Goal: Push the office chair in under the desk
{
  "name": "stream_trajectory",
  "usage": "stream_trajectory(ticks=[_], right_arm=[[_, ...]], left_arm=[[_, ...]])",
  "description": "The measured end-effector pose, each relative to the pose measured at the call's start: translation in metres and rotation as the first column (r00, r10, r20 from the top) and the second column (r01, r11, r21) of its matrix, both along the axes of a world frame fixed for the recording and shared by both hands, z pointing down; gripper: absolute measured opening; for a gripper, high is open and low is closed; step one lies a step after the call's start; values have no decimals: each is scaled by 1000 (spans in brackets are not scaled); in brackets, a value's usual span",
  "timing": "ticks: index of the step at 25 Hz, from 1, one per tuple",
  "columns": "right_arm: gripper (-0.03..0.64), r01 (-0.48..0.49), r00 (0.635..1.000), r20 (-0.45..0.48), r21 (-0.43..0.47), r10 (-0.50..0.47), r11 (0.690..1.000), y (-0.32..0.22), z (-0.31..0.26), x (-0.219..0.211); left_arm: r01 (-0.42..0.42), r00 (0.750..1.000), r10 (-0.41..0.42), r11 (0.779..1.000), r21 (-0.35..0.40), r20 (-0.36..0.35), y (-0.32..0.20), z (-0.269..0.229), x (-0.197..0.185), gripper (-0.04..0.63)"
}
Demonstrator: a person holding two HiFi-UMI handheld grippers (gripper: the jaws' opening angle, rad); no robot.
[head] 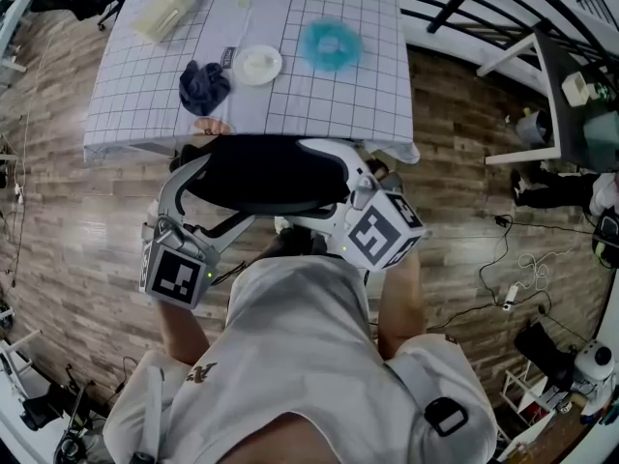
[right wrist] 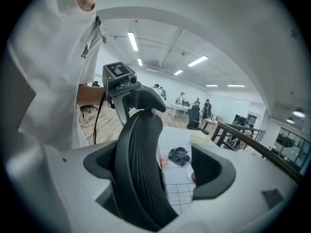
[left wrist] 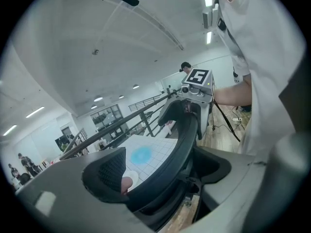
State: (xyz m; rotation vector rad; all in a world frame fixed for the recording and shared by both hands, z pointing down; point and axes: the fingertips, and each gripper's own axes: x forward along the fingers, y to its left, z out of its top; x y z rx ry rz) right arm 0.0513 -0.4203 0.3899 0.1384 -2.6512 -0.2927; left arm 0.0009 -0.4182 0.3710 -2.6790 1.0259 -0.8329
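Observation:
The office chair's black mesh backrest (head: 263,173) stands just in front of the desk (head: 382,114), which is covered by a white grid cloth. My left gripper (head: 198,189) straddles the backrest's left end and my right gripper (head: 340,177) its right end. In the left gripper view the backrest (left wrist: 181,147) runs between the jaws of the left gripper (left wrist: 160,174), with a gap beside the left pad (left wrist: 104,171). In the right gripper view the backrest (right wrist: 138,169) lies against the left jaw of the right gripper (right wrist: 160,168), and the right pad (right wrist: 206,171) stands apart from it. Both grippers are open.
On the desk lie a dark cloth (head: 204,85), a white round dish (head: 257,65), a blue ring (head: 331,44) and a pale yellow object (head: 162,13). Cables and gear (head: 522,288) lie on the wooden floor to the right. A railing (head: 464,8) runs behind the desk.

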Motion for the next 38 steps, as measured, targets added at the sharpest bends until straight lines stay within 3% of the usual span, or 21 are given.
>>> stream_trajectory(ticks=[4,10,14,17,21,26,28,31,34,38], right_arm=[[449,-14,1000,-14,10,15,1000,4,1,2],[406,-40,999,-17,38,41,998,14,-4,10],[351,-56,998,42,36,55,998,20,-23,22],[308,-78,991,115,42,73,996,23,-40,33],[225,-107,966,241,55,91,993,23,-70,39],[171,-136,935,337,69,105,988,21,-92,36],[93,-168,920,370,73,130,983,17,-99,35],[10,-239,887,421,64,191,969,7,-109,34],[2,-294,862,442,32,250,955,0,-113,31],[2,-336,849,418,-42,322,941,-5,-101,28]], left_arm=[[-11,1000,11,1000,18,-8,6,-2,0,422],[-31,996,35,998,50,-79,18,-10,-1,398],[-30,991,38,997,65,-130,26,-17,-1,335],[1,980,17,996,92,-199,31,-29,-5,250],[74,945,-13,982,173,-328,28,-60,-17,128],[119,927,-25,966,230,-375,22,-80,-16,44],[132,922,-28,960,247,-387,19,-86,-12,14],[146,923,-36,954,261,-384,14,-88,-7,5],[164,916,-54,955,248,-397,10,-89,-4,3],[193,884,-92,965,178,-459,4,-86,-1,3]])
